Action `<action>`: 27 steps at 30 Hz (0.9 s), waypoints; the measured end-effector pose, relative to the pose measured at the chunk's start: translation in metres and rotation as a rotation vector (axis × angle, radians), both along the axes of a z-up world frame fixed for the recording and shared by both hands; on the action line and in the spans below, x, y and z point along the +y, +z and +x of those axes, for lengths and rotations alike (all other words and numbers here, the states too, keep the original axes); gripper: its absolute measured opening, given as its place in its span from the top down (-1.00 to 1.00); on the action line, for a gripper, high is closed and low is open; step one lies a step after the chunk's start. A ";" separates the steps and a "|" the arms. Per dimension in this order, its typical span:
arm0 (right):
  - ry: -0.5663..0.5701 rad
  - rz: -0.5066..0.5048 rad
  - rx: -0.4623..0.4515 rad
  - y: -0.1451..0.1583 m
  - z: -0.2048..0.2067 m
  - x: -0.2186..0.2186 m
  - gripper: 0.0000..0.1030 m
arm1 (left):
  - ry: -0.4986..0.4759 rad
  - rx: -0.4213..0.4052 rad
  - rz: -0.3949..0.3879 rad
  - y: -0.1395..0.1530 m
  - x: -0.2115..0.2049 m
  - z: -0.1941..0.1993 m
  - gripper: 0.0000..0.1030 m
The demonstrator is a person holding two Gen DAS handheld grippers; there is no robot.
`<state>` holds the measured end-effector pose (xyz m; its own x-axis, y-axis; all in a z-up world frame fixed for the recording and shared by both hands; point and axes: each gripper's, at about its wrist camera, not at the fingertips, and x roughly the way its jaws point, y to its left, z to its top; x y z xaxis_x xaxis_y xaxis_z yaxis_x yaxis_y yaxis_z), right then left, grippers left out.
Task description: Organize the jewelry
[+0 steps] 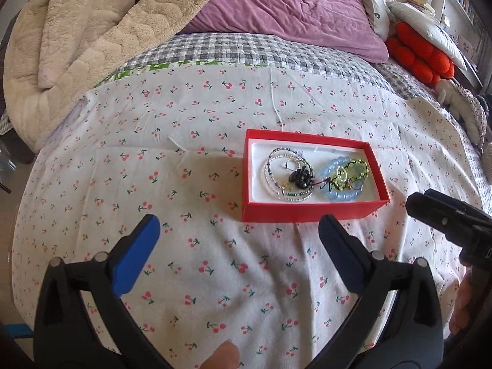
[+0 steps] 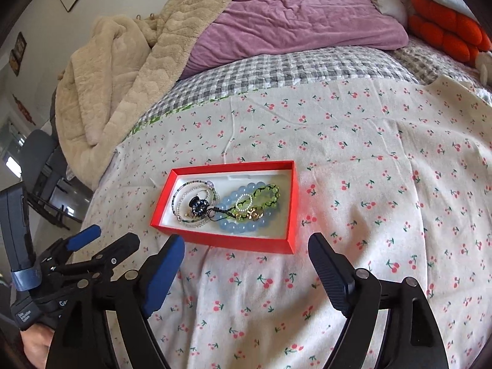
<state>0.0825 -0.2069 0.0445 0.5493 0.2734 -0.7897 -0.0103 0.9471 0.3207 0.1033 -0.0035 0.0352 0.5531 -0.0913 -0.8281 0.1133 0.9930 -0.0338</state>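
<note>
A red box (image 1: 307, 212) with a white lining lies on the cherry-print sheet (image 1: 200, 276); it also shows in the right wrist view (image 2: 227, 243). Inside lie a clear bead bracelet (image 1: 273, 181), a black charm (image 1: 303, 178), a pale blue bead bracelet (image 1: 338, 196) and a green bracelet (image 1: 356, 170). The same pieces show in the right wrist view: the blue bracelet (image 2: 236, 224), the green bracelet (image 2: 267, 198) and the black charm (image 2: 198, 207). My left gripper (image 1: 238, 224) is open and empty, just short of the box. My right gripper (image 2: 246, 246) is open and empty at the box's near edge.
A beige blanket (image 1: 77, 46) is heaped at the back left. A purple pillow (image 1: 292, 9) and orange cushion (image 1: 421, 55) lie at the back. A grey checked quilt (image 1: 246, 49) borders the sheet. The left gripper shows at the right wrist view's left edge (image 2: 89, 246).
</note>
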 end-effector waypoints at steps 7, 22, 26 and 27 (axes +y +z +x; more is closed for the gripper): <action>-0.051 -0.186 0.014 0.006 -0.030 0.002 -1.00 | 0.047 0.037 0.021 -0.004 0.003 -0.030 -0.99; -0.036 -0.347 0.051 -0.012 -0.069 0.029 -1.00 | 0.083 0.065 0.080 -0.022 0.012 -0.060 -0.99; -0.028 -0.355 0.081 -0.020 -0.067 0.033 -1.00 | 0.075 0.059 0.088 -0.023 0.012 -0.062 -0.99; -0.030 -0.351 0.086 -0.020 -0.066 0.033 -1.00 | 0.076 0.061 0.085 -0.023 0.013 -0.062 -0.99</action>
<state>0.0167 -0.1744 0.0241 0.4808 -0.0379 -0.8760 0.0321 0.9992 -0.0256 0.0413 0.0094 0.0121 0.5037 0.0209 -0.8636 0.0384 0.9982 0.0465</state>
